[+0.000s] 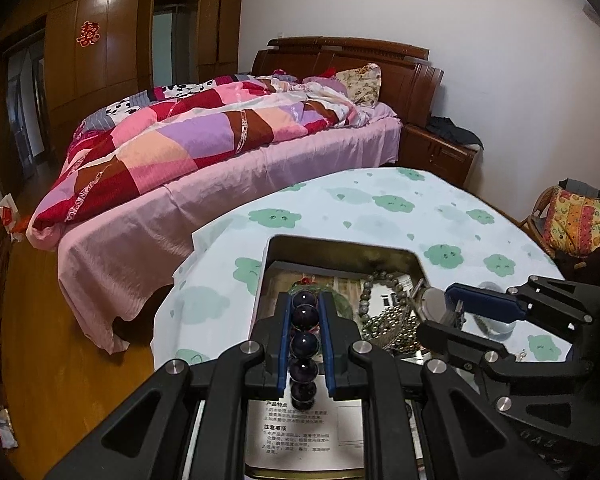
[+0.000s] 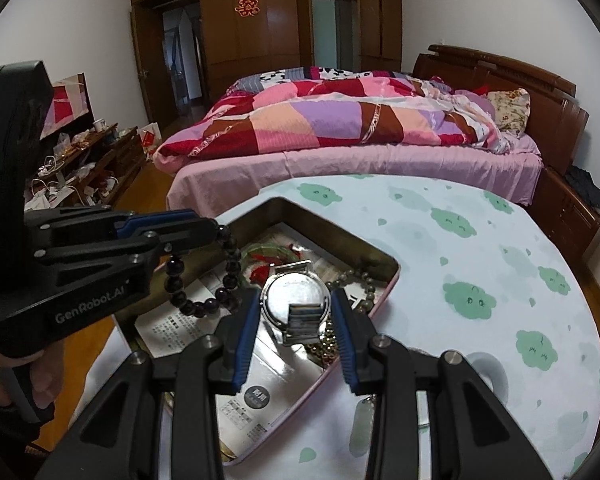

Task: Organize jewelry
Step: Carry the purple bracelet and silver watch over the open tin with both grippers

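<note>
Two handheld tongs work over an open metal tin (image 2: 384,284) on a round worktop (image 2: 500,280) draped in a white cloth printed with green clouds, in a bedroom with a pink-sheeted bed (image 2: 360,160) behind. The left tongs (image 1: 305,308), angled downward over the near part of the tin, are clamped on a bracelet of dark purple beads (image 1: 303,344); in the left wrist view the beads run in a line between the blue pads (image 1: 285,344). From the right wrist view the same tongs (image 2: 216,226) reach in level from the left edge, and the bracelet (image 2: 204,280) hangs from their tips as a loop over the tin's papers (image 2: 172,324). The person's left hand (image 2: 40,376) wraps the grip below the black body. The right tongs (image 2: 296,304), also tilted down toward the tin, are closed on a silver wristwatch (image 2: 294,300): its round case sits between the blue pads, which press its sides, and its metal band folds across the case toward the camera. In the left wrist view these tongs (image 1: 440,304) enter from the right, holding the watch (image 1: 434,302) edge-on above the tin (image 1: 340,248). Lying inside the tin are a grey-green bead bracelet (image 2: 356,280), a green bangle (image 2: 260,250) with red thread, and a heap of small metallic beads (image 2: 328,344). A pale pendant (image 2: 362,420) lies on the cloth just outside the tin's near rim.
</note>
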